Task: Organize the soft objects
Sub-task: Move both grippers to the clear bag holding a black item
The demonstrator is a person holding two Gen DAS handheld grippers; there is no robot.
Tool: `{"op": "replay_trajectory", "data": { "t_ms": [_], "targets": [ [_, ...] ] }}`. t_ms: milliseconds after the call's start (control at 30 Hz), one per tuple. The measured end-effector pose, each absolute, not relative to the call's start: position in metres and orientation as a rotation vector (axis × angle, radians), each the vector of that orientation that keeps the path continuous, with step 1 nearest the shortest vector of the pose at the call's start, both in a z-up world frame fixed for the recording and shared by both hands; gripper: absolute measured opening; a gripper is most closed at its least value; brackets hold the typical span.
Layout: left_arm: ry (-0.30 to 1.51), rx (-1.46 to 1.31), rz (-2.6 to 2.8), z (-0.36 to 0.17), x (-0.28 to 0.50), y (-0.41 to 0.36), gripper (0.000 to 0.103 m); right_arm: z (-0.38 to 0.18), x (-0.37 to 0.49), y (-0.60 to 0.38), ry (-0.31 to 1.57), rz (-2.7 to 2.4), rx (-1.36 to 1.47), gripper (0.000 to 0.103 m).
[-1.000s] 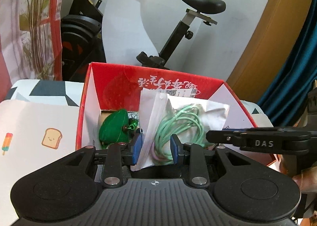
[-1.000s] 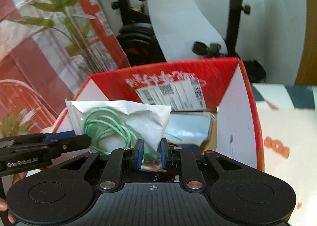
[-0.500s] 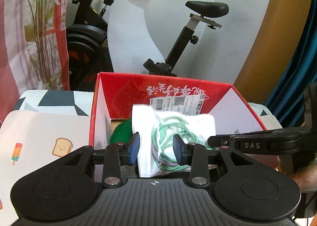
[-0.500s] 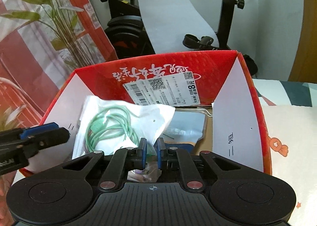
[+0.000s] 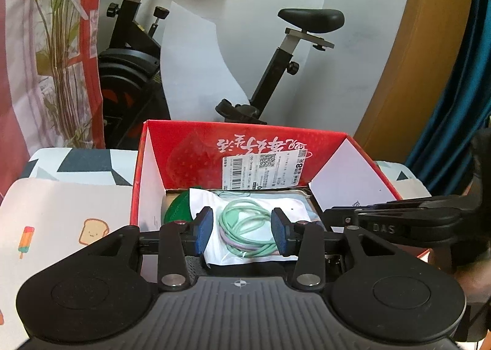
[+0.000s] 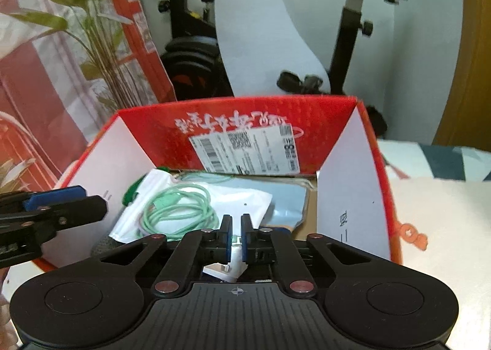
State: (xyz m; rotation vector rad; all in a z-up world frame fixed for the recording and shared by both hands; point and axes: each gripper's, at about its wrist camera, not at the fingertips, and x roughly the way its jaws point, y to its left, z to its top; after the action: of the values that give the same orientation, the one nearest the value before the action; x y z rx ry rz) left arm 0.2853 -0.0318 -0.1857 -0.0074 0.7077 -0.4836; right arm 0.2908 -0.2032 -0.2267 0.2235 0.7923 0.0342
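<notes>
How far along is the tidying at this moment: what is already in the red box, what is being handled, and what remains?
Done: a green soft item and a pale blue pouch lie in the red box. In hand: the bag of green cable is over the box; the left gripper has just been opening around it, pads apart, while the right gripper pinches its corner. Left: let go. No other loose items are in view.

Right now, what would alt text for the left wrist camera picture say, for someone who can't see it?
The left claw hangs open over a red cardboard box, its blue pads either side of a white plastic bag holding a coiled green cable. The right claw reaches in from the right edge, and an exercise bike stands behind.
</notes>
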Motion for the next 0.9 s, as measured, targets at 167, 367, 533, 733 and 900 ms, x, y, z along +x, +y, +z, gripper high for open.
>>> {"op": "replay_trajectory", "data": {
  "t_ms": [167,367,533,733,900],
  "targets": [
    [0.701,-0.015,-0.48,-0.185,0.278,-0.031,0.044,-0.21,0.272,-0.208,0.689,0.062,0.235,0.014],
    [0.686,-0.016,-0.467,-0.18,0.269,-0.025,0.044,-0.193,0.248,-0.207,0.604,0.077,0.2,0.016],
    [0.672,-0.015,-0.448,-0.176,0.255,-0.018,0.044,-0.188,0.225,-0.204,0.564,0.092,0.182,0.016],
    [0.667,-0.039,-0.422,-0.17,0.236,-0.001,0.044,-0.184,0.193,-0.203,0.51,0.101,0.166,0.018],
    [0.65,-0.04,-0.419,-0.167,0.214,0.011,0.044,-0.186,0.168,-0.203,0.493,0.111,0.138,0.025]
  ]
}}
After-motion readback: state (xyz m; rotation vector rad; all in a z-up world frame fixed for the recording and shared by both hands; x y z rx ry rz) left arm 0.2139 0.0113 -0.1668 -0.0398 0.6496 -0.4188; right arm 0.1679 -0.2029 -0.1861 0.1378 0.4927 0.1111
